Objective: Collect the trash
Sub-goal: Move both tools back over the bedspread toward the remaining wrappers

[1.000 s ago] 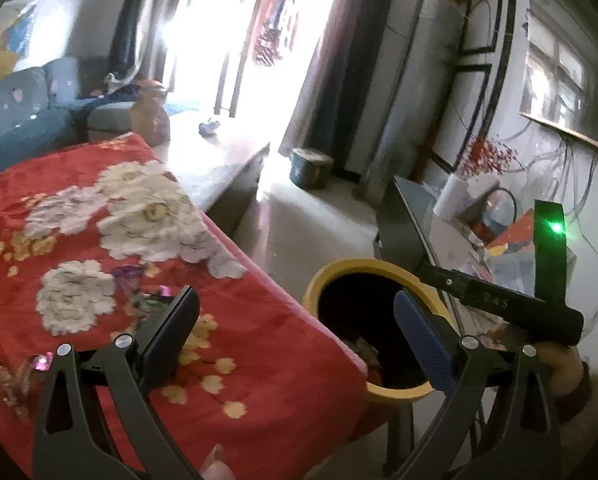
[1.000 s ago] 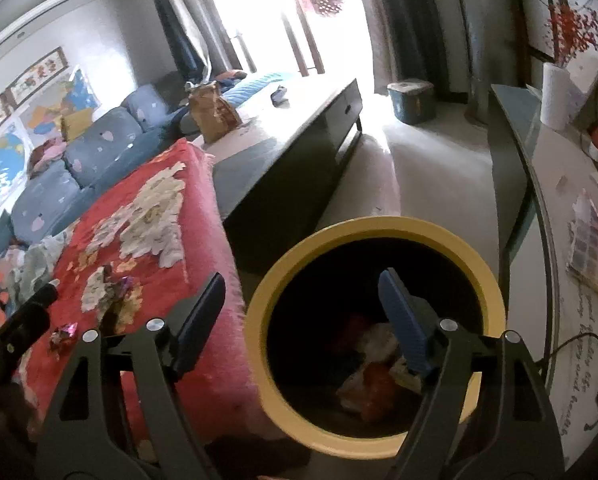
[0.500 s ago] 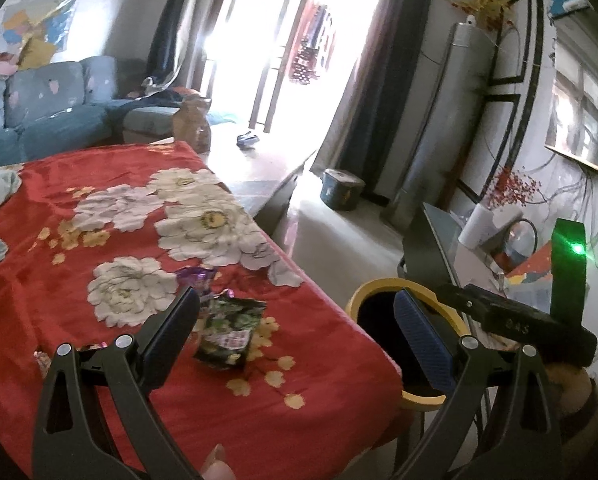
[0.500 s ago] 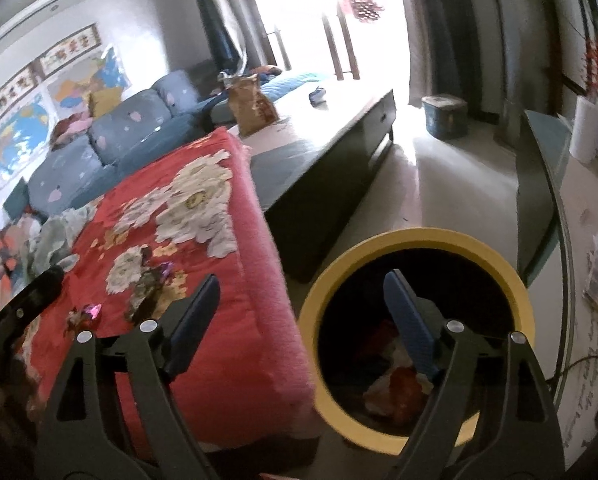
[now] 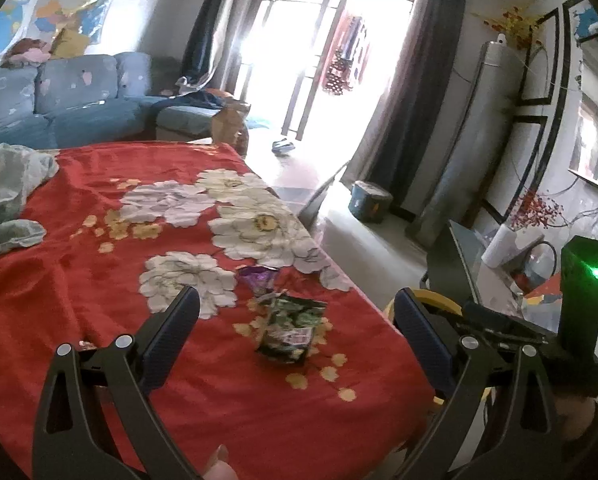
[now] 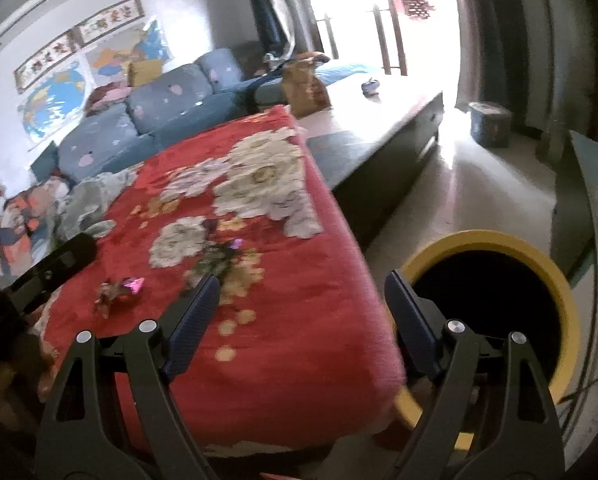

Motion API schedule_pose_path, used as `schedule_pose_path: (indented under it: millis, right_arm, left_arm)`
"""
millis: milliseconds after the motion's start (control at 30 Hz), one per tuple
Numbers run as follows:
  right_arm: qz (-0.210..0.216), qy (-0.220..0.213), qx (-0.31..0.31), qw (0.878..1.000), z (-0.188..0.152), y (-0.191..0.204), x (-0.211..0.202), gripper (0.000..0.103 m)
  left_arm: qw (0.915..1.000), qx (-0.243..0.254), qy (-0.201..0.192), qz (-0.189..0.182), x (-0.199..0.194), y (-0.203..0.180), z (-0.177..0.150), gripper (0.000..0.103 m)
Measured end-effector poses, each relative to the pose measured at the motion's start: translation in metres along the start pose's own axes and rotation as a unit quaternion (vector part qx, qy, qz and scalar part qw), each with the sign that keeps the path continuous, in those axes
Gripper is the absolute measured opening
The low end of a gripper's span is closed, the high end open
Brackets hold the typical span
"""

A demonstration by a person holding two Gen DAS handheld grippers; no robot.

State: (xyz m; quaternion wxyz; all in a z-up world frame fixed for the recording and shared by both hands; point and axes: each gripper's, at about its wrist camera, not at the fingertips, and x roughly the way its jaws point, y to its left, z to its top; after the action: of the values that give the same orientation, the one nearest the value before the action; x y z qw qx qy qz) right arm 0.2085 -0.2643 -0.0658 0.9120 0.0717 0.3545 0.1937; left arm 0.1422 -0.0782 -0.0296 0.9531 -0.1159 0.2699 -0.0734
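- Left gripper [image 5: 295, 320]: jaws spread wide, nothing between them; it hovers above the red blanket [image 5: 99, 280], aimed at the green wrapper [image 5: 293, 330].
- Right gripper [image 6: 301, 304]: jaws wide apart and empty, having just opened a little further; it sits over the blanket edge, beside the yellow bin [image 6: 555, 280].
- Trash left on the blanket: green wrapper, a purple wrapper [image 5: 259, 278] just behind it, and a pink wrapper [image 6: 123, 287] nearer the left gripper's side.
- Risk: the green wrapper lies flat on soft pile, so closing jaws could pinch blanket with it and drag the cloth.
- Risk: the purple wrapper almost touches the green one; a sloppy grasp could knock it away or take both loosely.
- Risk: a crinkly, light wrapper may slip out on the way to the bin.
- Versus a second ago: both views have swung from the bin towards the blanket; the bin's contents are no longer visible, and the wrappers now sit central.
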Motion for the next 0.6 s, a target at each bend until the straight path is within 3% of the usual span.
schedule_pose_path:
  millis: [600]
  right_arm:
    - [0.047,0.044,-0.033,0.997,-0.004,0.065,0.032,0.076]
  left_arm:
    - [0.9966,-0.052,-0.014,0.062,-0.022,0.086,0.017,0.095]
